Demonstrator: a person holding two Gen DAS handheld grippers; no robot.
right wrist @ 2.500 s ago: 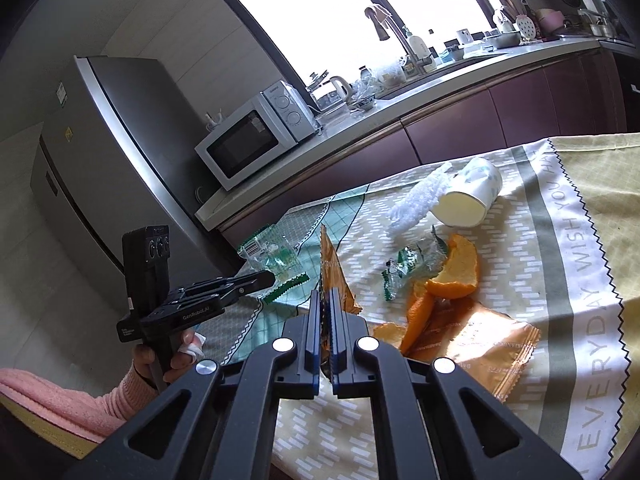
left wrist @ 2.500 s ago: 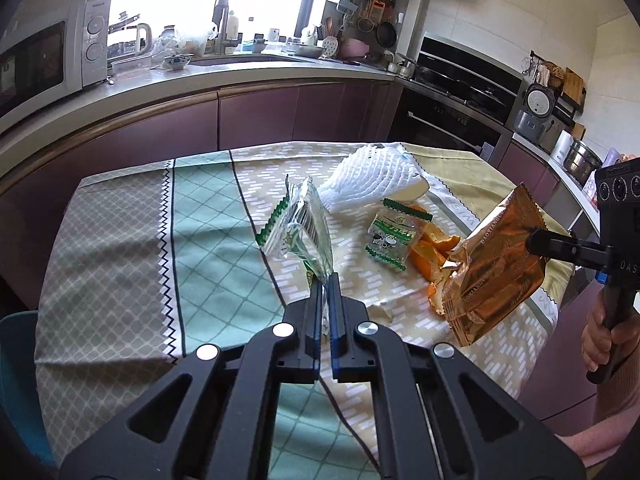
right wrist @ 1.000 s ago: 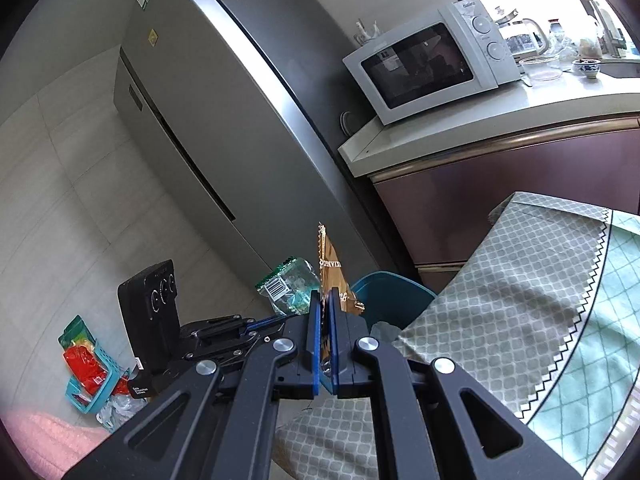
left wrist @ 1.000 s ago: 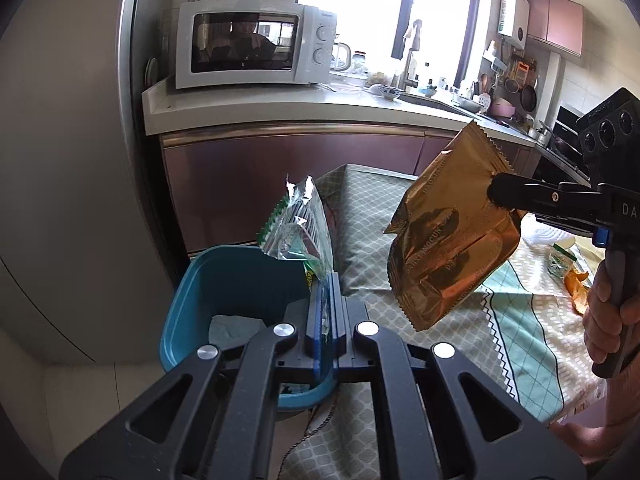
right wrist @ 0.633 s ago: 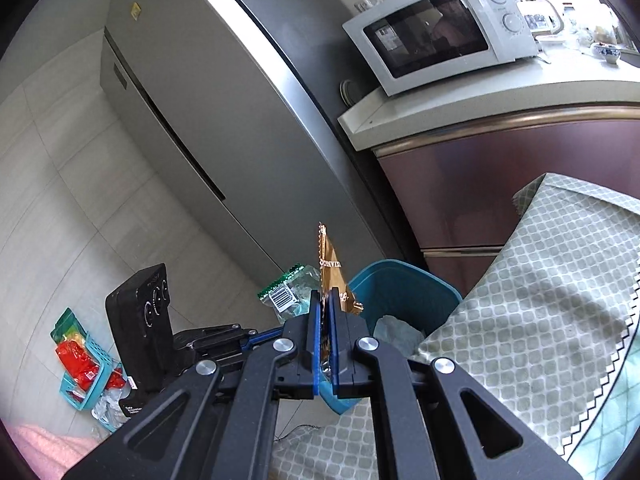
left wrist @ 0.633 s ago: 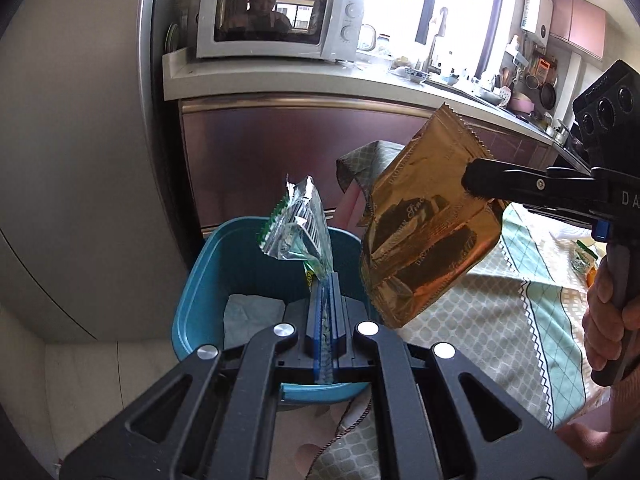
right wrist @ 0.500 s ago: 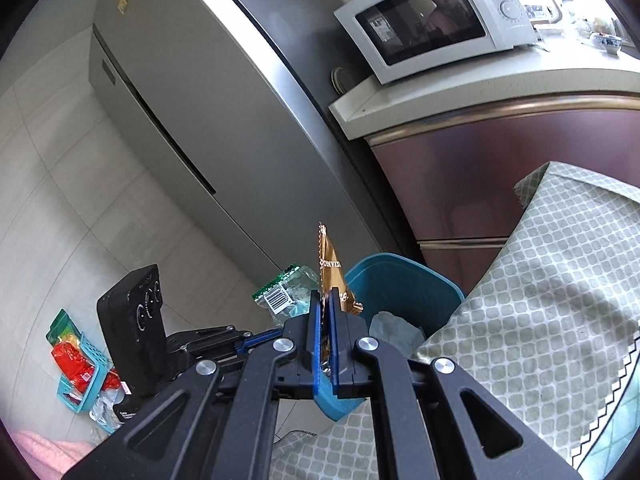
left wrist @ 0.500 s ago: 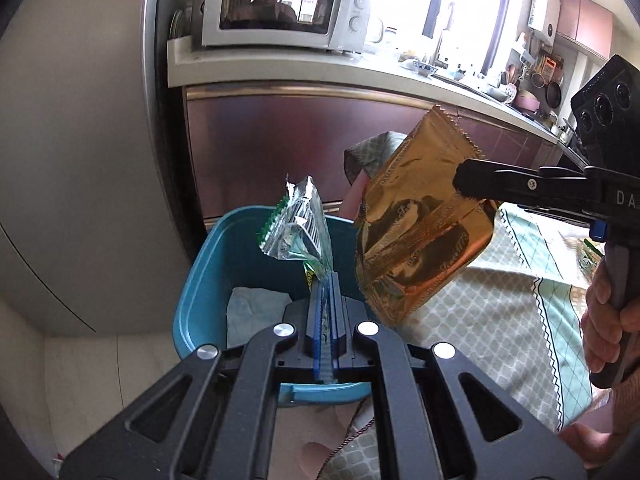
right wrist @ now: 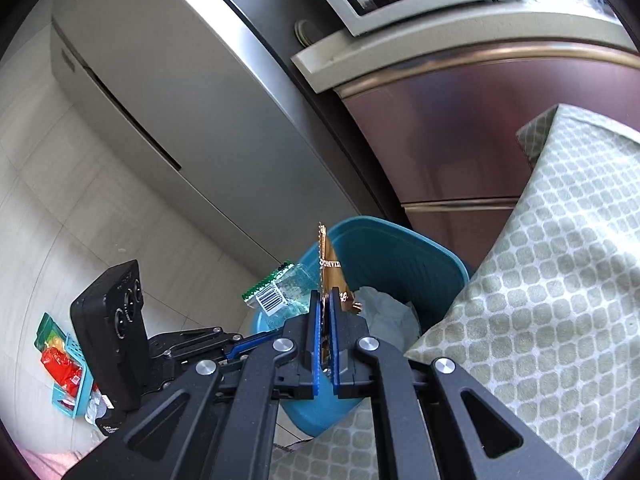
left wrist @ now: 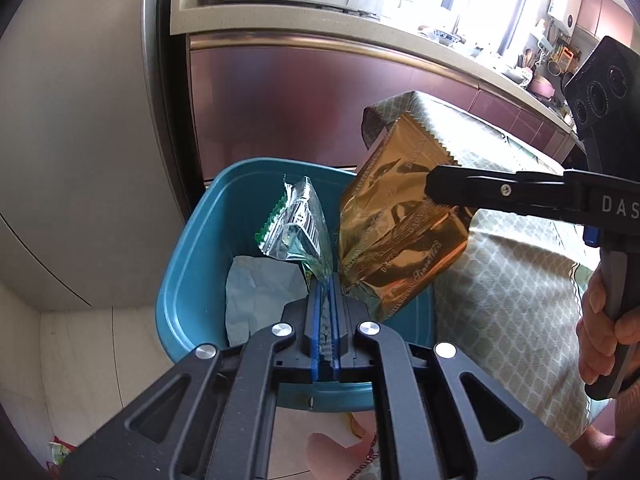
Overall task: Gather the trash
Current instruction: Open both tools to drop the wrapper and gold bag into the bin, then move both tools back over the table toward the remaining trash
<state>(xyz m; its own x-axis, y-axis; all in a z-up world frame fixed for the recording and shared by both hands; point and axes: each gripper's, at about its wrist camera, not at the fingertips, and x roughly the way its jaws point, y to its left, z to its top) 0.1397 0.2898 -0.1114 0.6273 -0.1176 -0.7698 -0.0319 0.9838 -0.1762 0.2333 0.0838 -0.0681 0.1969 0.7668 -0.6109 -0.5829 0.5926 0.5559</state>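
Both tools carried wrappers off table; clear wrapper (left wrist: 296,224), gold bag (left wrist: 400,236) now over teal bin (left wrist: 188,264).

I read "DAS" in white capitals on the black body of the right gripper (left wrist: 430,190), cut off at the right edge of the left wrist view. The gold foil bag (left wrist: 400,236) it pinches carries repeated dark lettering and a script line ending in what looks like "1773"; I cannot make out the brand. In the right wrist view, the clear green-edged wrapper (right wrist: 280,296) bears a barcode label, digits too small to read.
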